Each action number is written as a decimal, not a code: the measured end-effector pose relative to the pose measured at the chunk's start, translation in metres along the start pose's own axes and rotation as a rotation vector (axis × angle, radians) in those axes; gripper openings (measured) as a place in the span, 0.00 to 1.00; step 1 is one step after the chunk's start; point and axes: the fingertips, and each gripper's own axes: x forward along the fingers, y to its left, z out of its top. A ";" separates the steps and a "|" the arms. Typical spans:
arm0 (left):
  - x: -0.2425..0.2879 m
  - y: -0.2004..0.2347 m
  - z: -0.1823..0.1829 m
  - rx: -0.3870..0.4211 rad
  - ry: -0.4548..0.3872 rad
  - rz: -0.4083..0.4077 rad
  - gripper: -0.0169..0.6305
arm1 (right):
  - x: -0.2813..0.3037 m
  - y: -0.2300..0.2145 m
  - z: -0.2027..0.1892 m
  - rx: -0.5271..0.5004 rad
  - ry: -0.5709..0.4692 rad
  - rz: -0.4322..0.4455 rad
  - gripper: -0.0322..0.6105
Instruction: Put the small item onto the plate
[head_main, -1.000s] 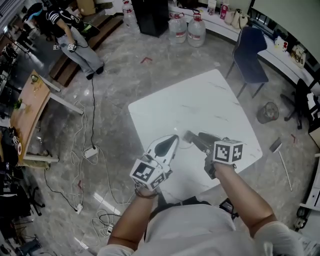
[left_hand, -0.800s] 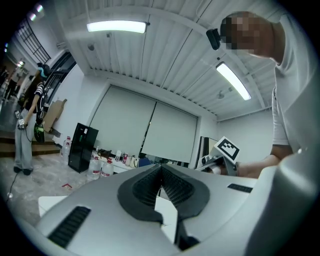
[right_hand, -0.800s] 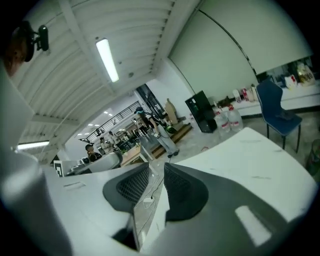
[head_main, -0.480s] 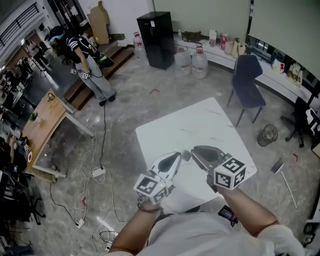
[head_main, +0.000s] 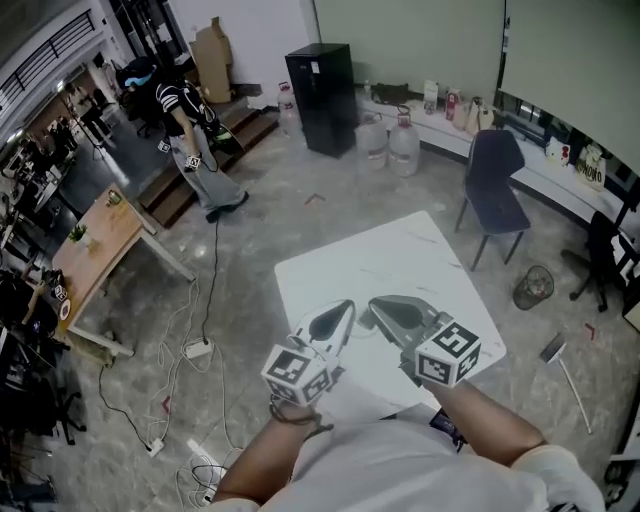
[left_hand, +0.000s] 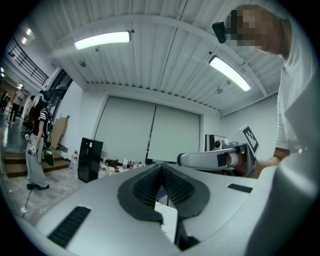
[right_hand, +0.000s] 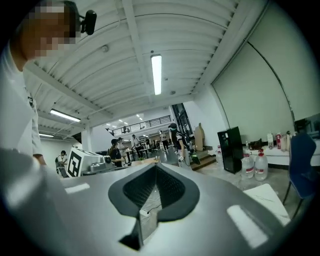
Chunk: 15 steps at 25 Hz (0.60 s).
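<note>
Now | your left gripper (head_main: 347, 306) and right gripper (head_main: 376, 308): both clenched on nothing, held above the white table (head_main: 400, 255) | small item and plate: not in view (any camera) | progress: can't judge

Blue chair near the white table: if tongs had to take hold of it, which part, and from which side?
Probably the top edge of the backrest, coming down from above. The blue chair stands upright on its legs, and the backrest looks like a thin panel that two jaws could straddle. The seat is too broad.
</note>
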 end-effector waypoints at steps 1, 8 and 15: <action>0.000 0.000 0.002 0.003 -0.002 -0.002 0.04 | 0.000 0.003 0.005 -0.001 -0.011 0.005 0.05; 0.003 -0.001 0.014 0.024 -0.024 -0.005 0.04 | 0.005 0.012 0.025 -0.044 -0.033 0.020 0.05; 0.007 -0.002 0.012 0.026 -0.023 -0.004 0.04 | 0.003 0.017 0.033 -0.072 -0.041 0.020 0.05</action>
